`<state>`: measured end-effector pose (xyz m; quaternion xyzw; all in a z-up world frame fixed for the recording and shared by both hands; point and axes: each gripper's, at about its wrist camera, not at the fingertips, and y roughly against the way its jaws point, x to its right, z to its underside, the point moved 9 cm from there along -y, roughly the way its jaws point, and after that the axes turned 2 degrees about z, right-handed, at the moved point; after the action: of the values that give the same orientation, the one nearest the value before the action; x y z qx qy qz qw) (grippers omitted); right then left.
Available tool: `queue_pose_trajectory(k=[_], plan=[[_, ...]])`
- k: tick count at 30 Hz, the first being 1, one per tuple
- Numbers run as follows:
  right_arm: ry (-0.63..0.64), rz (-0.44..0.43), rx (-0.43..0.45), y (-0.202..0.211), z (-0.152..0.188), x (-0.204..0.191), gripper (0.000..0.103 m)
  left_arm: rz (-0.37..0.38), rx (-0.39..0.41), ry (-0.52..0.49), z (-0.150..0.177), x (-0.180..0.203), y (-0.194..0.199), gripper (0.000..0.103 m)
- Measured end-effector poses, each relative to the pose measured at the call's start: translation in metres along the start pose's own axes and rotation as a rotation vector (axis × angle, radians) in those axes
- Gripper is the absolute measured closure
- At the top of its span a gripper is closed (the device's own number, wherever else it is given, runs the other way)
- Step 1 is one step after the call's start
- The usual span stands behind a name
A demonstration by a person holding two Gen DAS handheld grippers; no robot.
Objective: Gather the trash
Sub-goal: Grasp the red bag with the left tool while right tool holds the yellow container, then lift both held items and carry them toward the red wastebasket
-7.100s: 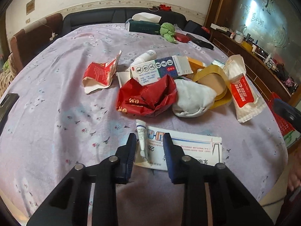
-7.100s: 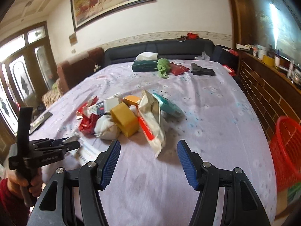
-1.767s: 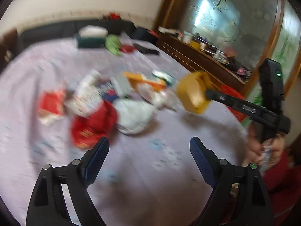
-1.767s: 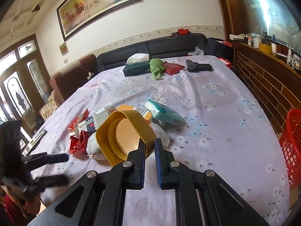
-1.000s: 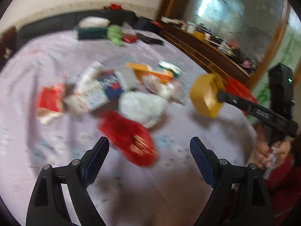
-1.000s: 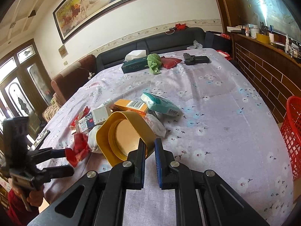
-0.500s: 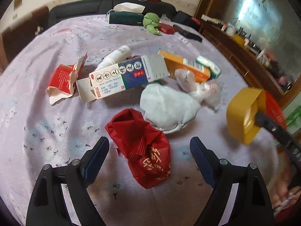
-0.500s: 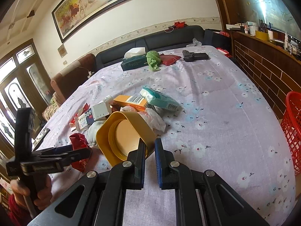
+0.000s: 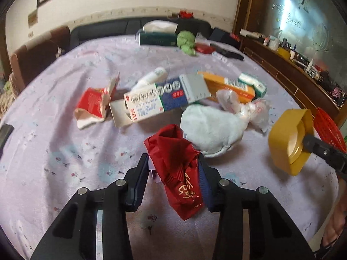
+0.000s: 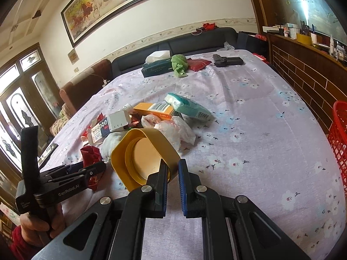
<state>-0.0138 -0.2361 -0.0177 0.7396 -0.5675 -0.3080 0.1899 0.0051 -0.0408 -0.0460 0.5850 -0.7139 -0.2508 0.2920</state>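
Note:
My left gripper (image 9: 174,169) is shut on a crumpled red wrapper (image 9: 175,169) near the table's front; the wrapper also shows in the right wrist view (image 10: 91,153). My right gripper (image 10: 172,166) is shut on the rim of a yellow lid (image 10: 143,156) and holds it above the table, at the right in the left wrist view (image 9: 286,143). A trash pile lies behind: a white cloth (image 9: 212,127), a blue-white carton (image 9: 160,101), an orange box (image 9: 227,86), a clear bag (image 9: 245,108), a torn red packet (image 9: 93,104), a teal pack (image 10: 186,106).
A red basket (image 10: 339,138) stands off the table's right edge. At the far end lie a tissue box (image 10: 158,67), a green cloth (image 10: 179,64), a red pouch (image 10: 196,64) and a black object (image 10: 226,60). A dark sofa and wooden cabinet border the lilac tablecloth (image 10: 249,117).
My left gripper was open half a second ago; it has moved forward and shut on the red wrapper. The right gripper keeps holding the yellow lid, nearly still.

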Motion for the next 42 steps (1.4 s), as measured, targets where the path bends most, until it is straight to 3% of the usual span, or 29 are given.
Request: queue_pose_trajectory(k=[3, 14, 42], plan=[[0.009, 0.009, -0.002, -0.002, 0.004, -0.003, 0.093, -0.020, 0.048, -0.022, -0.001, 0.004, 0.008, 0.062], [0.022, 0.012, -0.001, -0.002, 0.006, -0.010, 0.093, -0.016, 0.100, -0.077, -0.004, 0.029, 0.027, 0.062], [0.011, 0.030, 0.046, 0.029, 0.002, -0.010, 0.093, -0.035, 0.134, -0.140, 0.001, 0.056, 0.047, 0.062]])
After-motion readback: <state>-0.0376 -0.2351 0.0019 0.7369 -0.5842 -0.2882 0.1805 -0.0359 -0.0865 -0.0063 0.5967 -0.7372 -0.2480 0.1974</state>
